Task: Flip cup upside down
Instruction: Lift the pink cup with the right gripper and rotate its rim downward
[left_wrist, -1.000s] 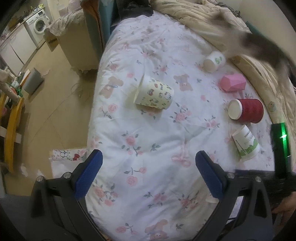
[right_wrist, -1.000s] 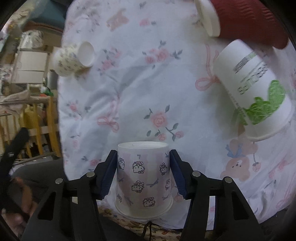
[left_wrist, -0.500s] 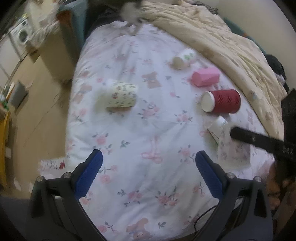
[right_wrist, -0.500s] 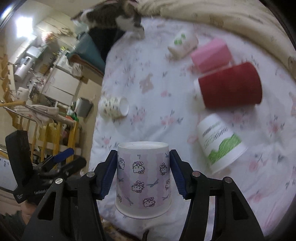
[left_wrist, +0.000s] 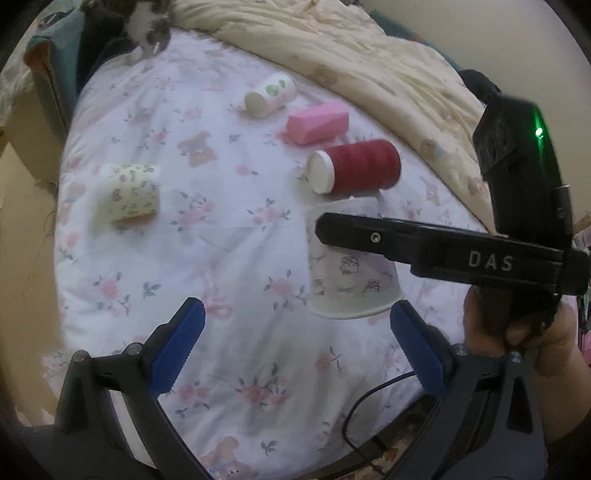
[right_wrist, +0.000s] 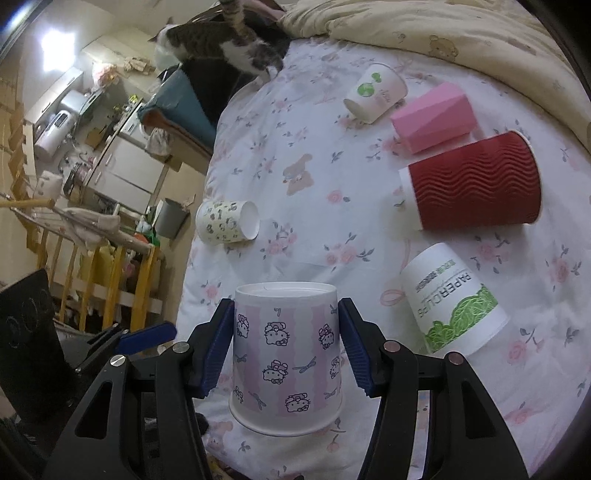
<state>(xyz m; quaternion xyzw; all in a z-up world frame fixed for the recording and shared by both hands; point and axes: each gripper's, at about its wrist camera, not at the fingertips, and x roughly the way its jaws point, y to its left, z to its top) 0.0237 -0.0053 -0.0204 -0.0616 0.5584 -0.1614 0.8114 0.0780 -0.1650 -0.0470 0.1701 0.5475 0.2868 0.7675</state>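
My right gripper (right_wrist: 286, 343) is shut on a pink-striped kitty-print paper cup (right_wrist: 286, 354), held upside down with its mouth facing down, above the near edge of the floral bedsheet (right_wrist: 306, 177). The same cup (left_wrist: 351, 280) shows in the left wrist view, partly hidden behind the right gripper's black body (left_wrist: 443, 251). My left gripper (left_wrist: 295, 339) is open and empty, hovering over the near part of the bed, left of and below the cup.
Lying on their sides on the sheet: a red ribbed cup (right_wrist: 476, 184), a white-and-green cup (right_wrist: 450, 299), a pink faceted cup (right_wrist: 432, 116), a green-dot cup (right_wrist: 375, 92), a cream patterned cup (right_wrist: 227, 227). A beige blanket (left_wrist: 369, 62) lies far right. A cat (right_wrist: 221, 48) stands at the bed's far corner.
My right gripper has lifted and tilted up with the cup, and more of the bed shows. The left gripper's view has swung right. The cat has moved to the far corner.
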